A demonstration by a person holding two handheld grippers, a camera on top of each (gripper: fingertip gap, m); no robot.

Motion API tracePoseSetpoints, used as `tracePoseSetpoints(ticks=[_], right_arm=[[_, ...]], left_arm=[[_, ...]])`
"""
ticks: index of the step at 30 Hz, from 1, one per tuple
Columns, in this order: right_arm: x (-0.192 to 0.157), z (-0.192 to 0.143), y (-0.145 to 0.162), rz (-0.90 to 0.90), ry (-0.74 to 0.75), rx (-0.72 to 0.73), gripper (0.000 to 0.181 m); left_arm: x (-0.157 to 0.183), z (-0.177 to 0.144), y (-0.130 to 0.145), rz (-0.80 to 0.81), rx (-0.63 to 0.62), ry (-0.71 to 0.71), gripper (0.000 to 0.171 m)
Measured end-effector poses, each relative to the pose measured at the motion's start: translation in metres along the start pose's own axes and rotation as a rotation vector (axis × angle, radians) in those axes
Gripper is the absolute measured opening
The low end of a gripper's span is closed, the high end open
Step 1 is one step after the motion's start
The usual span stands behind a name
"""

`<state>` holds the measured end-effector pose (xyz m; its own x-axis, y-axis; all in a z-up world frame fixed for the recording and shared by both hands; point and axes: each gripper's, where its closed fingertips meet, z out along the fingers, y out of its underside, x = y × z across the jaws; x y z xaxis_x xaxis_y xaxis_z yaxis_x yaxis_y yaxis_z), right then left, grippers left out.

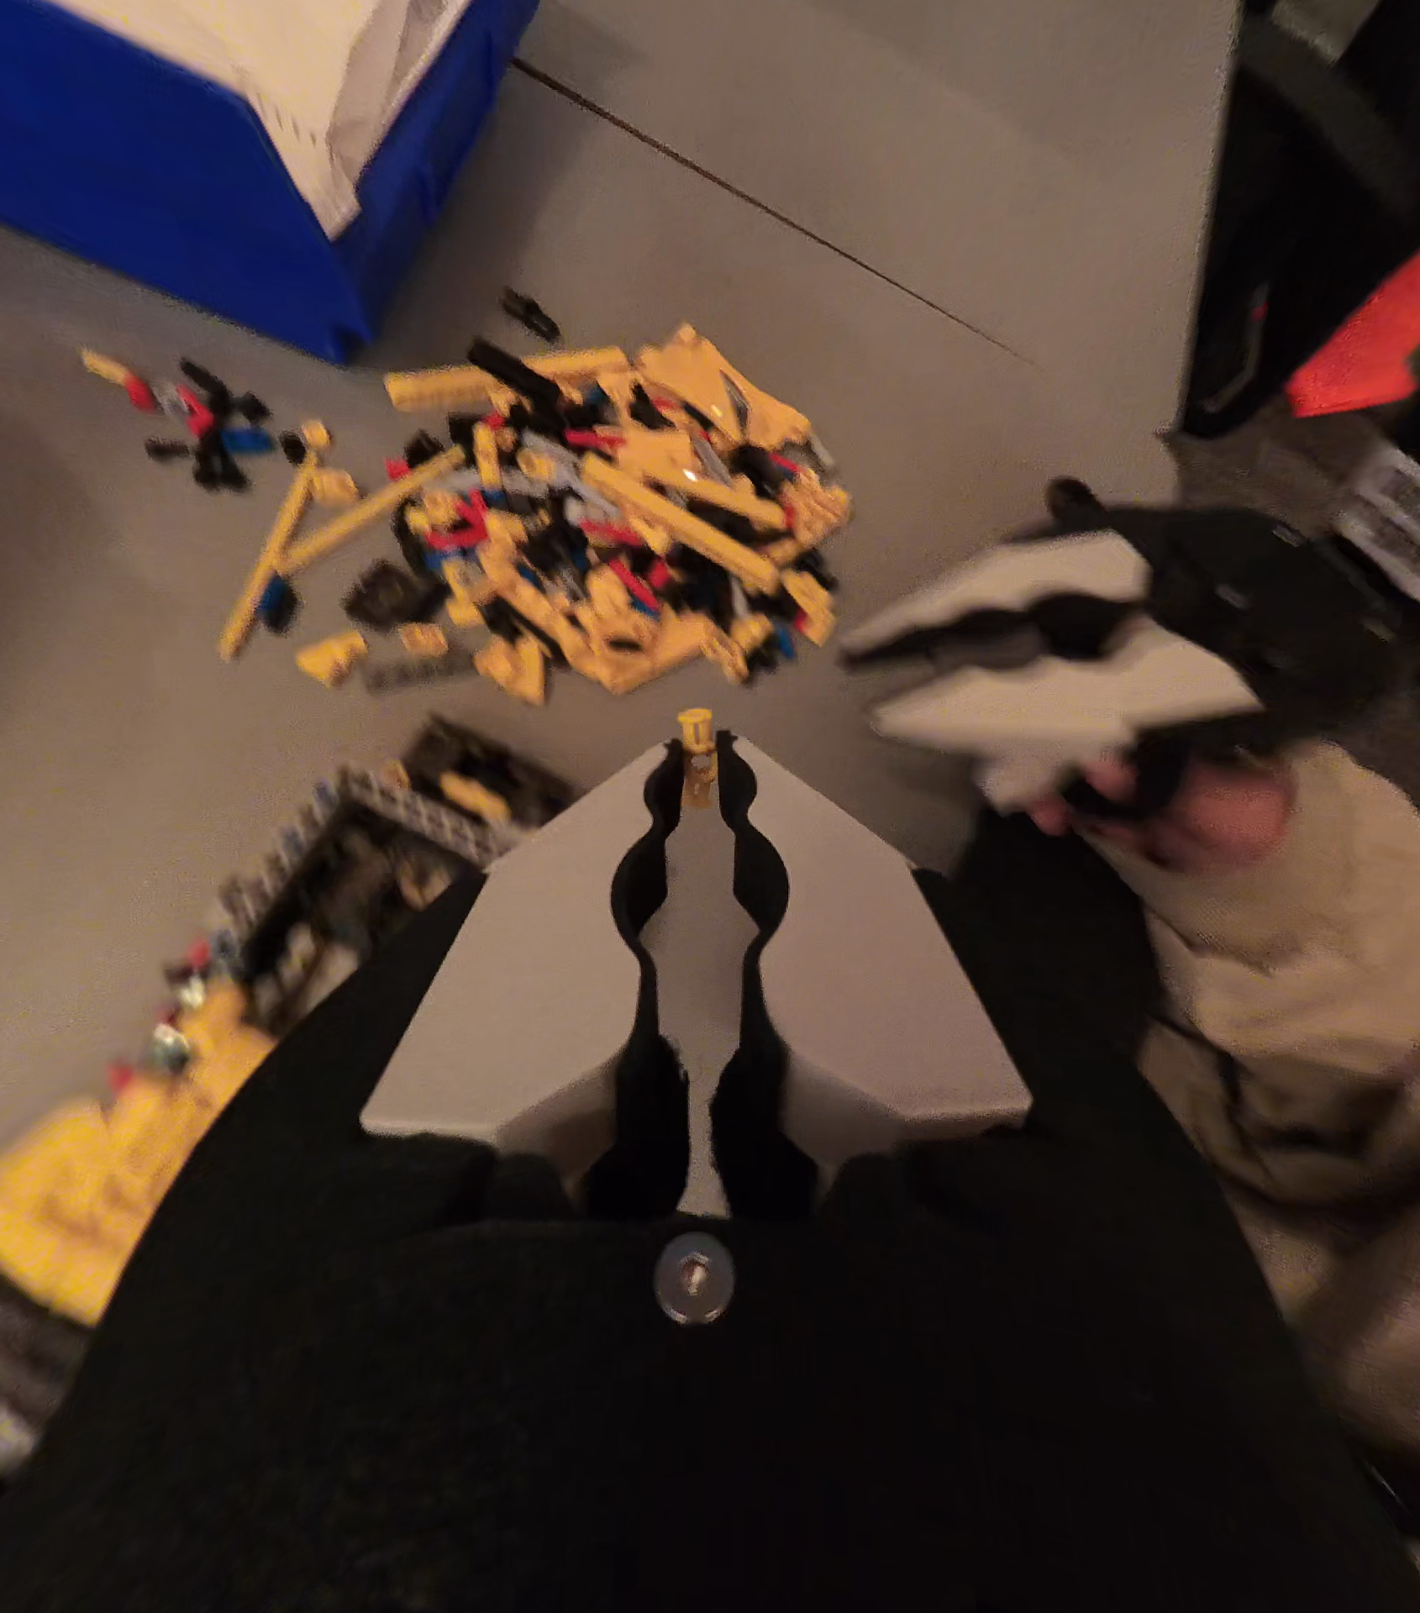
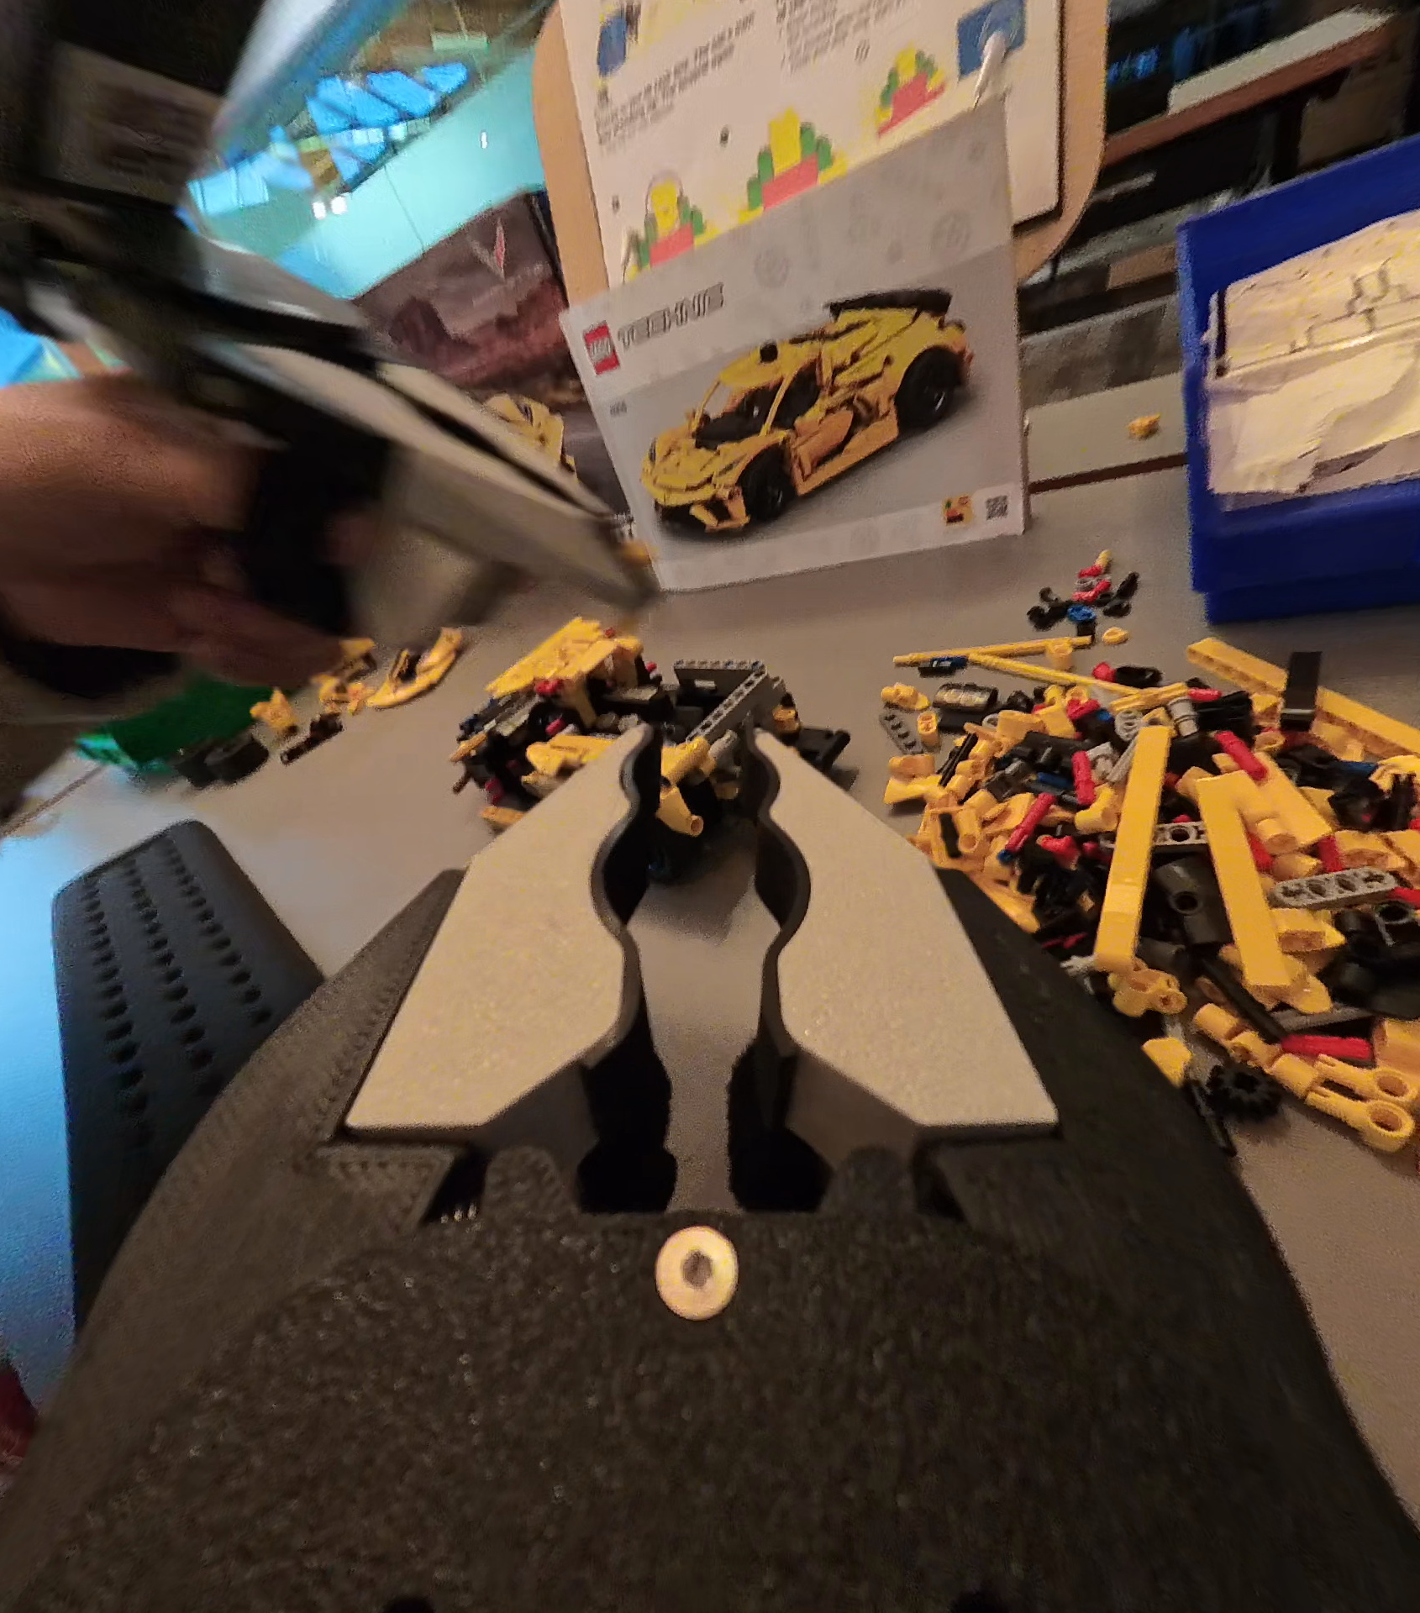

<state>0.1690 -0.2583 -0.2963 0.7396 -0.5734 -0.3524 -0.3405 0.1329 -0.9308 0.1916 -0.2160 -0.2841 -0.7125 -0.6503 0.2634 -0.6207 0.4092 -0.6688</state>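
Note:
My left gripper is shut on a small yellow pin and holds it above the grey table, just short of a pile of yellow, black and red building parts. The same gripper shows blurred at the upper left of the right wrist view. My right gripper is open and empty, a little above the table, with a partly built yellow and black car model just beyond its tips. It also shows blurred at the right of the left wrist view.
A blue bin with white paper stands at the back right. A booklet with a yellow car on its cover leans upright behind the model. The parts pile lies to the right. A black perforated object is at the left. One gripper's finger ends stand about 6 cm off the other's.

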Motion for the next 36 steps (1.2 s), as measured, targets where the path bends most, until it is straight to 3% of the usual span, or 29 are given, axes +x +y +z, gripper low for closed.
tracePoseSetpoints(ticks=[3,6,8,10,11,14,18,21,24,26,29,32,36], right_arm=[[0.004,-0.005,-0.006,0.033,0.010,0.042,0.017],[0.004,-0.006,-0.005,0.060,-0.004,0.046,0.018],[0.003,-0.006,-0.005,0.072,-0.014,0.044,0.019],[0.003,-0.007,-0.005,0.082,-0.020,0.048,0.020],[0.003,-0.007,-0.005,0.087,-0.025,0.051,0.020],[0.003,-0.008,-0.006,0.102,-0.033,0.059,0.020],[0.002,-0.005,-0.002,0.110,-0.039,0.037,0.021],[0.000,0.001,0.003,0.099,-0.044,-0.001,0.022],[-0.004,0.010,0.014,0.093,-0.047,-0.080,0.027],[-0.008,0.015,0.023,0.066,-0.050,-0.142,0.027],[-0.014,0.022,0.035,0.011,-0.049,-0.231,0.027],[-0.019,0.029,0.051,-0.048,-0.046,-0.334,0.029],[-0.024,0.034,0.065,-0.107,-0.051,-0.419,0.033]], left_arm=[[-0.023,0.068,-0.016,0.119,-0.166,-0.025,0.007],[-0.032,0.113,-0.027,0.111,-0.188,-0.022,0.006],[-0.040,0.126,-0.030,0.119,-0.191,-0.057,0.007],[-0.042,0.129,-0.025,0.094,-0.213,-0.043,0.030],[-0.041,0.125,-0.022,0.078,-0.212,-0.029,0.033],[-0.037,0.092,-0.022,0.044,-0.127,0.009,0.041],[-0.039,-0.017,-0.005,0.087,0.061,-0.052,0.043],[-0.069,-0.101,0.068,0.081,0.081,-0.183,0.044],[-0.102,-0.151,0.164,0.036,0.070,-0.280,0.043],[-0.114,-0.162,0.213,-0.005,0.076,-0.294,0.043],[-0.123,-0.160,0.264,-0.075,0.028,-0.307,0.043],[-0.128,-0.168,0.264,-0.068,0.094,-0.383,0.031],[-0.129,-0.163,0.266,0.018,0.042,-0.476,0.032]])
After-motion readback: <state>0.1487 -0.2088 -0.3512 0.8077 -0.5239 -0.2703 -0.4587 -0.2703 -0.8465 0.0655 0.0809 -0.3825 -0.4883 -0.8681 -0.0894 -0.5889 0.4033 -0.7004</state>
